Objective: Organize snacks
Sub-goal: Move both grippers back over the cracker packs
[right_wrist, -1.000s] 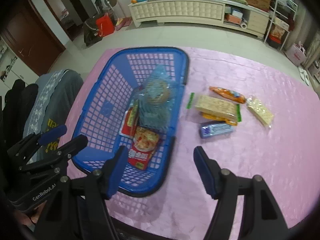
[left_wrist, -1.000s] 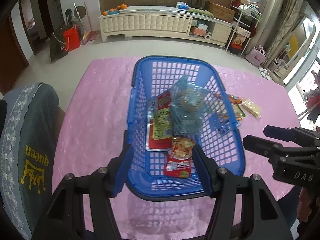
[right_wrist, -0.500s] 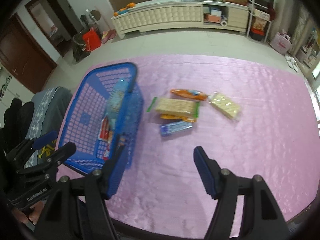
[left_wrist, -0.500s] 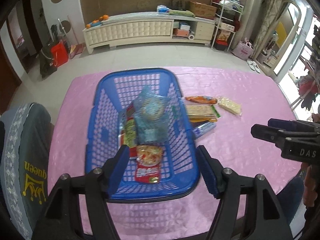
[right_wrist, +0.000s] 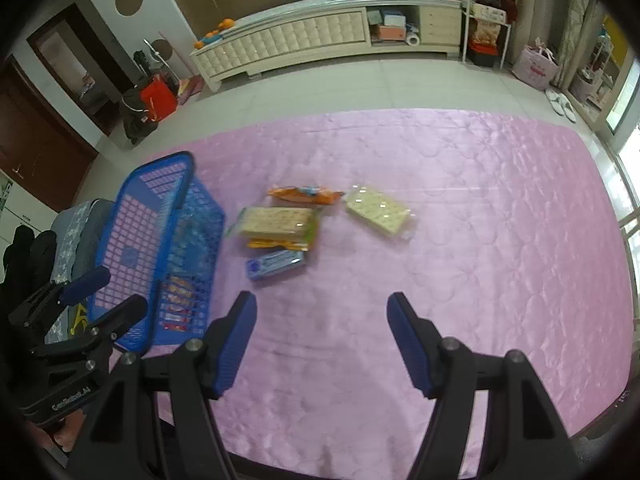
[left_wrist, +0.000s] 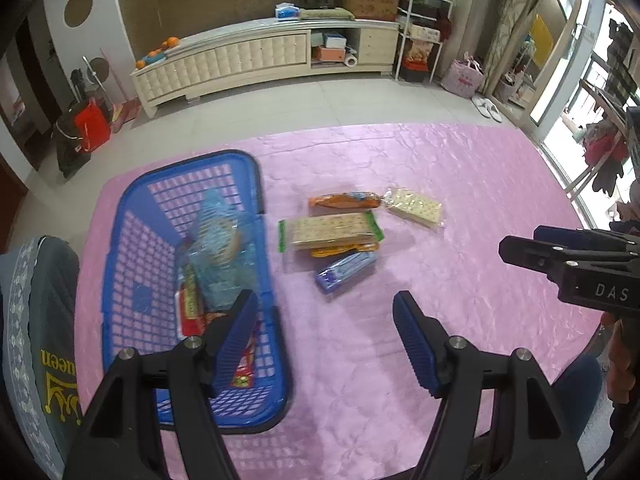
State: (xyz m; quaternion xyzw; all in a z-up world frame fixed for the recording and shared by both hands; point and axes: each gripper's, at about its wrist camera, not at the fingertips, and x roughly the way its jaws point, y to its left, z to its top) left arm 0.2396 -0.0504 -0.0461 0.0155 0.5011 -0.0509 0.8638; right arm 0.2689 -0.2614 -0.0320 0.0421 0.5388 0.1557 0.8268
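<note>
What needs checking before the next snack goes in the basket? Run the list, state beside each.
1. Left gripper free to grasp: ok. The jaws have just been opening, with nothing between them.
2. Right gripper free to grasp: ok, open and holding nothing.
3. Snacks left on the pink tablecloth: ok. The blue packet, the green-edged cracker pack, the orange packet and the clear cracker pack all lie outside the basket.
4. Nearest pick unobstructed: ok. The blue packet lies nearest the grippers with nothing on top of it.
5. Blue basket has room: ok. Its left half shows bare floor.
</note>
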